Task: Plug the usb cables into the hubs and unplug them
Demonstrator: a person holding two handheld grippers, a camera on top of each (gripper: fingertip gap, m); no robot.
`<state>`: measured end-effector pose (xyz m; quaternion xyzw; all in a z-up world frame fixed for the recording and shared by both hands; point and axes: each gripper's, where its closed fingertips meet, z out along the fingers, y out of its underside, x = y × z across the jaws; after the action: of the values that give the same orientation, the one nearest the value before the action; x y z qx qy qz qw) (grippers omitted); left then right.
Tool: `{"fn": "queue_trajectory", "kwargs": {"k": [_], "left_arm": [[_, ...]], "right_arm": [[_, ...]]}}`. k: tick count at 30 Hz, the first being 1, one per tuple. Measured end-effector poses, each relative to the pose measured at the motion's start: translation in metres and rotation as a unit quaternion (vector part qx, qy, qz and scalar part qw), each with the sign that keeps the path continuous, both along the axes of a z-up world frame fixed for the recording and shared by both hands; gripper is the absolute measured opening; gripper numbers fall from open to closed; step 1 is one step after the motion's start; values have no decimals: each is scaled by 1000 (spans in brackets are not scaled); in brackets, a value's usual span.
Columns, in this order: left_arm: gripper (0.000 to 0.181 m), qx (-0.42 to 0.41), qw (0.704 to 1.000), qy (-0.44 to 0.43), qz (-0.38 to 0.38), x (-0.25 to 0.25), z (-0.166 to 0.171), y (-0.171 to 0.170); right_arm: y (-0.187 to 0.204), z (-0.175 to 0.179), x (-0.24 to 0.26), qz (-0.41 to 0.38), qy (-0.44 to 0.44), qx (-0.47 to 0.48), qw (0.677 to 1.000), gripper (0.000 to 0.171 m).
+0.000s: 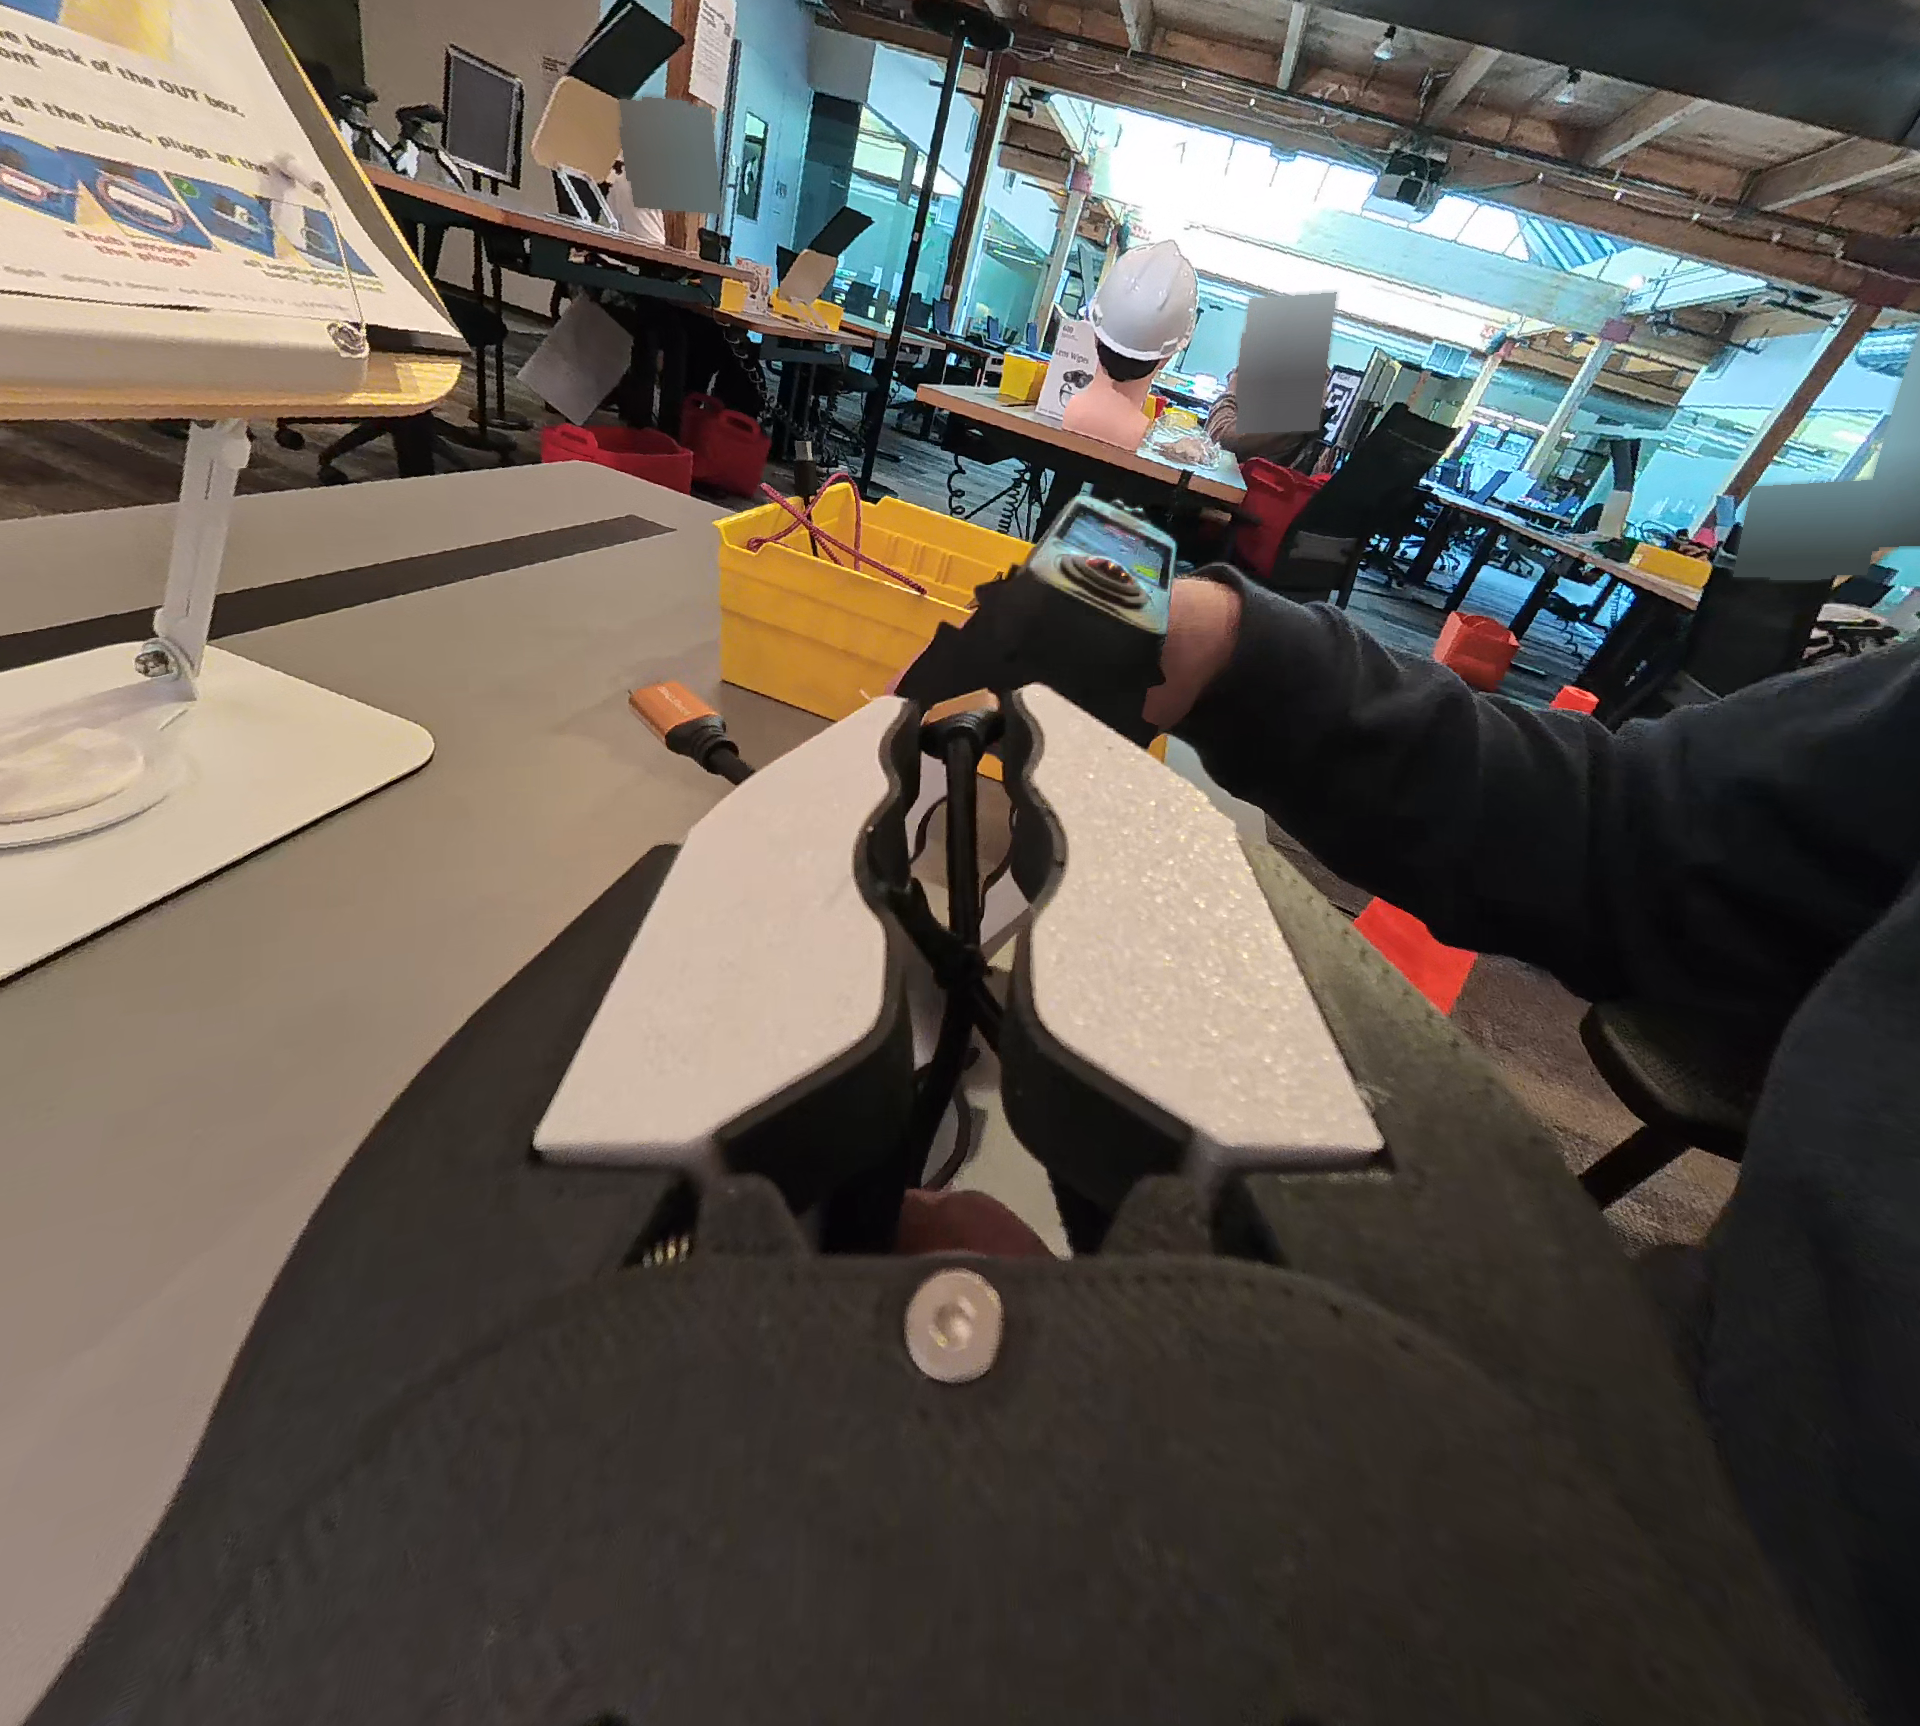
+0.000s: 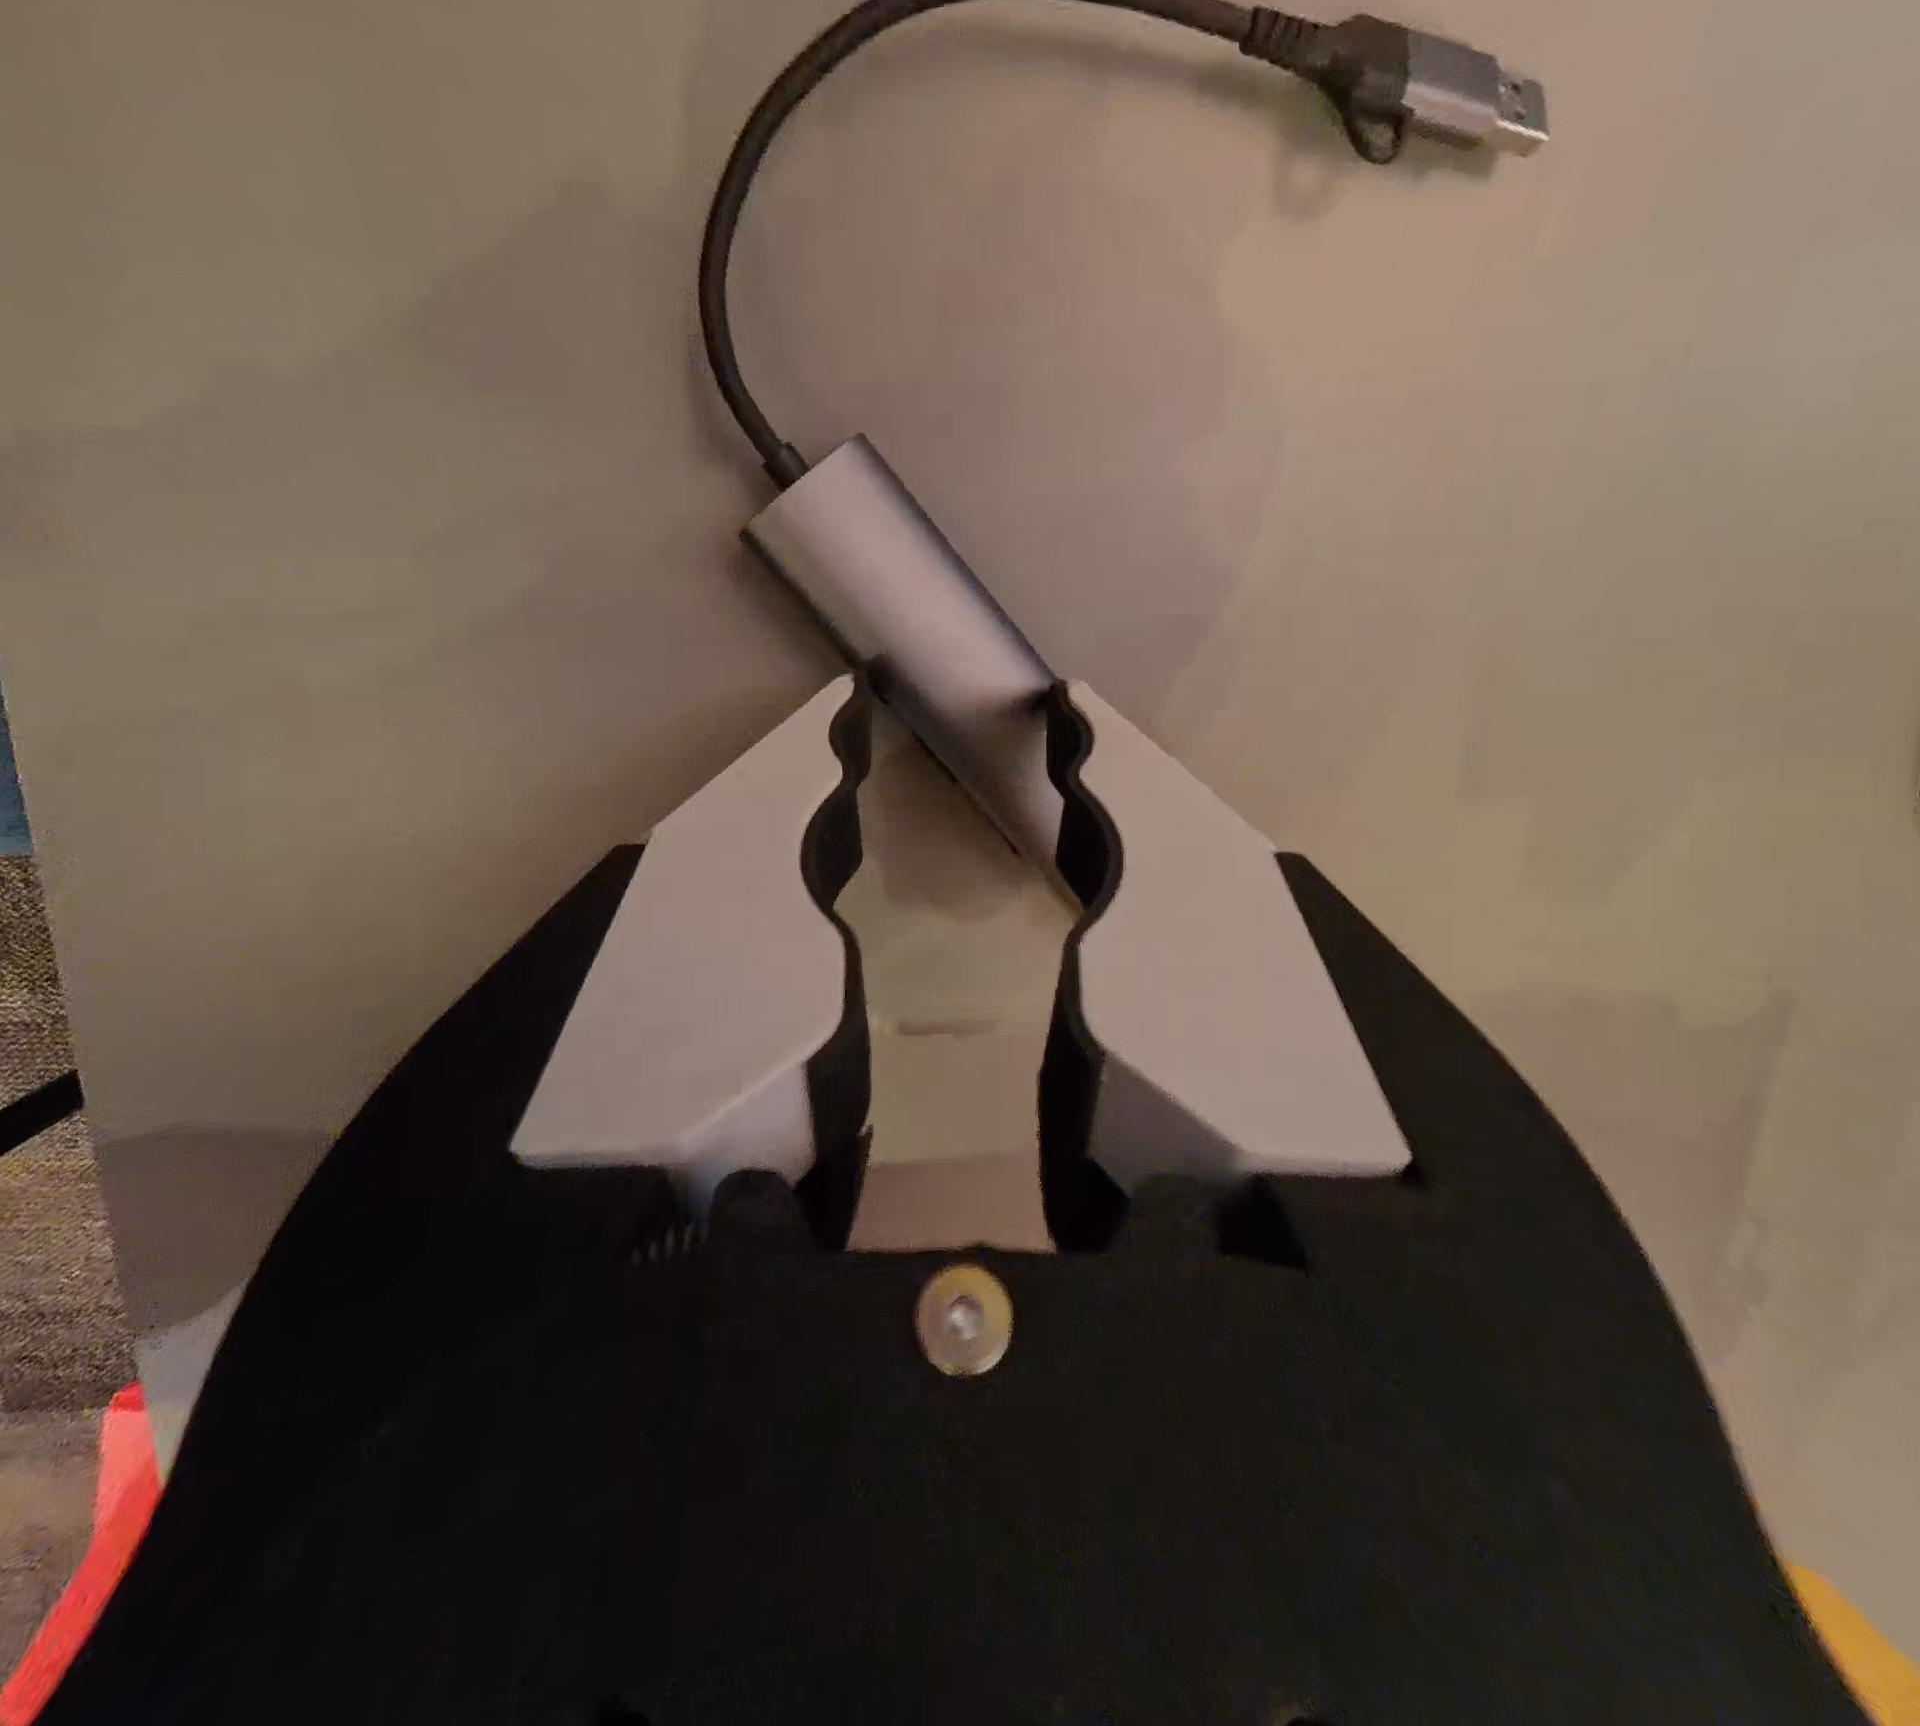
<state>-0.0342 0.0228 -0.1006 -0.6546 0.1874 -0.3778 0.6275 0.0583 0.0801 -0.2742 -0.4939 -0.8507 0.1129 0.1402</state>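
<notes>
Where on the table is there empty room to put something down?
Bare grey table lies between the white stand base and the left gripper. It is crowded by the yellow bin and orange plug.

A black USB cable (image 1: pixel 961 829) runs up between the fingers of the left gripper (image 1: pixel 961 720), pinched near the tips, with its orange-sleeved plug end just past them. A second orange plug (image 1: pixel 677 713) on a black lead lies flat on the grey desk (image 1: pixel 436 845), just ahead and to the left of that gripper. A slim grey metal hub (image 2: pixel 914 627) lies on the desk, angled diagonally, its near end between the tips of the right gripper (image 2: pixel 961 700). Its short black tail (image 2: pixel 790 149) arcs away and to the right, ending in a silver USB plug (image 2: pixel 1475 97), unplugged.
</notes>
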Motion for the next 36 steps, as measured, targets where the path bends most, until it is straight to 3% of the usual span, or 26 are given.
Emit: {"fn": "queue_trajectory", "kwargs": {"k": [1, 9, 13, 16, 17, 19, 22, 24, 32, 36], "left_arm": [[14, 1, 1000, 0, 0, -1, 0, 0], [14, 2, 1000, 2, -2, -3, -2, -1], [14, 2, 1000, 2, -1, -3, -3, -2], [14, 2, 1000, 3, -1, -4, -3, -1], [14, 2, 1000, 4, -1, -4, -3, -1], [14, 1, 1000, 3, -1, -4, -4, 0], [14, 1, 1000, 6, 1, -5, -5, -1], [14, 1, 1000, 6, 2, -6, -5, -1], [14, 1, 1000, 6, 1, -6, -5, -2], [14, 0, 1000, 5, 0, -7, -6, -3]], "right_arm": [[-2, 0, -1, 6, -2, -3, 1000, 31], [-2, -9, -9, -22, -23, -23, 999, 37], [0, -9, -16, -138, -18, -73, 988, 34], [-6, -5, -27, -239, 13, -134, 962, 35], [-13, 0, -33, -253, 36, -159, 954, 45], [-22, 7, -36, -246, 56, -166, 953, 58], [-21, 13, -23, -199, 44, -111, 973, 58], [-6, 12, -7, -207, 22, -62, 976, 59], [-50, 5, 4, -216, -5, -181, 960, 57], [-73, 21, 2, -155, 33, -229, 960, 63]]}}
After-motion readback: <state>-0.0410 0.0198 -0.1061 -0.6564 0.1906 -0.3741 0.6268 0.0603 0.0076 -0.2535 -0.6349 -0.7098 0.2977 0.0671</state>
